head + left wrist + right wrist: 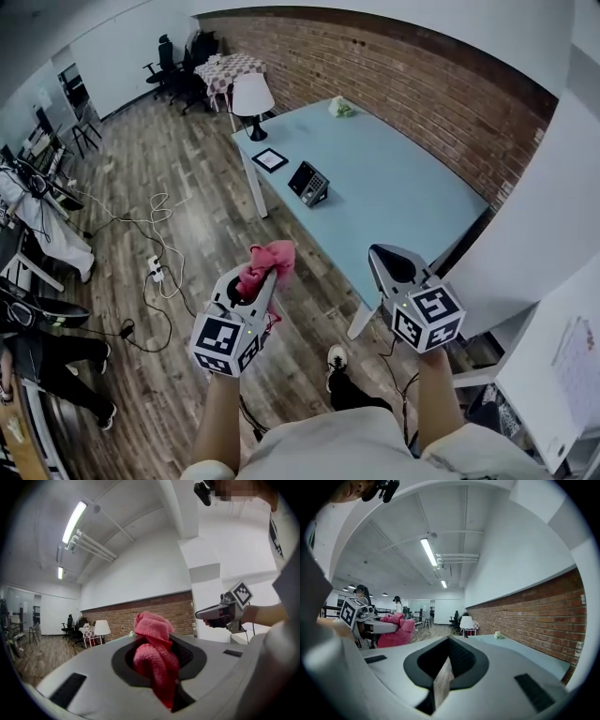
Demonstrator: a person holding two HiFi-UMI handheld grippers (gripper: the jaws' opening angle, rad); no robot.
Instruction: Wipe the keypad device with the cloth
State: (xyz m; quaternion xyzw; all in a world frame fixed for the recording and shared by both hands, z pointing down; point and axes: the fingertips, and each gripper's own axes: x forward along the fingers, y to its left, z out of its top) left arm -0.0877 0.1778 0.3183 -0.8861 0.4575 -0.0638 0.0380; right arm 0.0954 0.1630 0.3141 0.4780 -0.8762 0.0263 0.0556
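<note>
The dark wedge-shaped keypad device point(308, 183) is sitting at frame centre on the pale blue table point(403, 187). The left gripper point(263, 285) is clenching the pink woven cloth point(267, 261), ready for wiping; the right gripper point(386, 261) is resting closed, empty.

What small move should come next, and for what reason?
Probably step toward the table and carry the left gripper over the keypad device: the pink cloth is clamped in its jaws, but the device stands well ahead on the table, far from the cloth.
</note>
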